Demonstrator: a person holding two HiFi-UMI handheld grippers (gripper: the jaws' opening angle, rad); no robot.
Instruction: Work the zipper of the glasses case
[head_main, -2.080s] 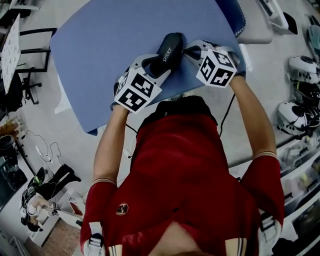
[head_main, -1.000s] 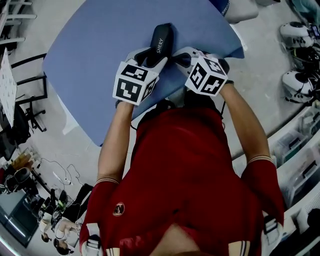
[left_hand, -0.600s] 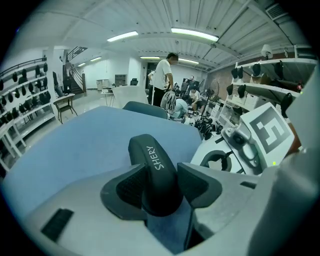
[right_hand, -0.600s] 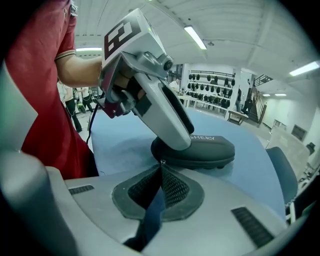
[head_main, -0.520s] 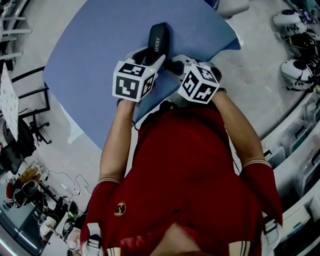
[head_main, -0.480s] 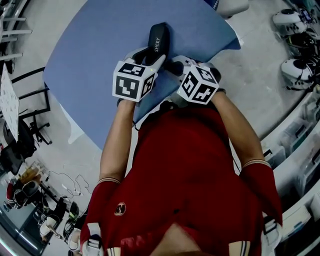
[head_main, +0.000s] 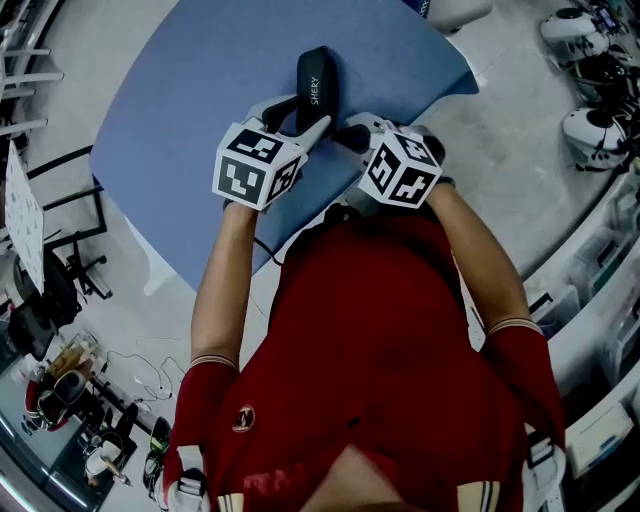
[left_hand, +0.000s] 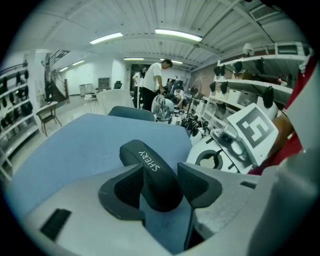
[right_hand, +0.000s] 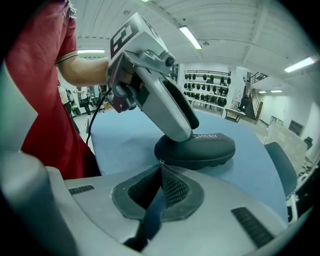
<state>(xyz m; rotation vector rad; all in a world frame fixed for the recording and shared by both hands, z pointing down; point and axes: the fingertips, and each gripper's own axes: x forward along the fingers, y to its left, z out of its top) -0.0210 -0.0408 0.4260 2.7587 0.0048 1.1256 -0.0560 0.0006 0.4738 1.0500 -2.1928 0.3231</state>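
A black glasses case (head_main: 318, 78) marked SHERY lies on the blue table (head_main: 200, 90). My left gripper (head_main: 297, 118) straddles the case's near end, and in the left gripper view the case (left_hand: 150, 170) sits clamped between the dark pads (left_hand: 122, 192) of that gripper (left_hand: 160, 187). My right gripper (head_main: 345, 135) comes in from the right at the same end. In the right gripper view its jaws are shut, and the tips (right_hand: 160, 167) meet on a small shiny zipper pull (right_hand: 159, 161) right at the case's (right_hand: 200, 147) seam. The left gripper's finger (right_hand: 165, 107) rests over the case there.
The table's near edge (head_main: 300, 215) runs just under both grippers, close to my red shirt. White helmets (head_main: 590, 125) lie on the floor to the right and black chair frames (head_main: 60, 180) stand to the left. A person (left_hand: 150, 85) stands far behind the table.
The right gripper has shifted slightly toward me at the case's near end. The left gripper keeps its hold and the case stays in place.
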